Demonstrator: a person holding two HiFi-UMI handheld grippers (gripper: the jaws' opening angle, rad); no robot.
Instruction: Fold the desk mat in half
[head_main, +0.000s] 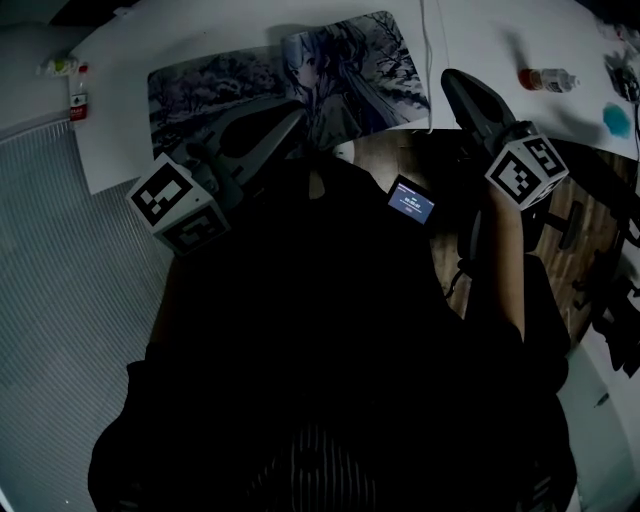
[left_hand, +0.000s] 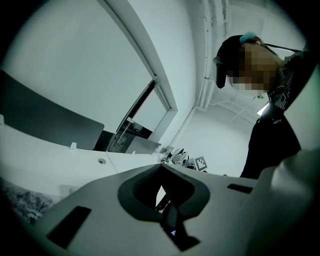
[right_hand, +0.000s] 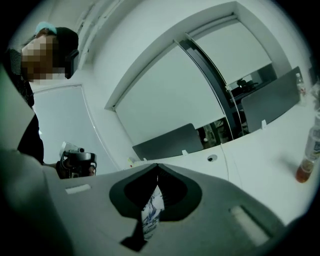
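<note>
Head view shows the desk mat (head_main: 350, 70) lying flat on the white table (head_main: 200, 40), with its near edge under the left gripper (head_main: 290, 122) and its right end just left of the right gripper (head_main: 455, 85). Both pairs of jaws are pressed together and hold nothing. The mat looks thin, soft and bendy, so a corner seems best to pinch. A white cable (head_main: 428, 45) beside the right jaws may get in the way, while a small bottle (head_main: 545, 78) lies further right.

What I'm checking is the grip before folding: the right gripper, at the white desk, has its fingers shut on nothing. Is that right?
Not quite. The right gripper, at the white desk, has its fingers shut on a printed strip of the desk mat, not on nothing; the right gripper view shows it.
</note>
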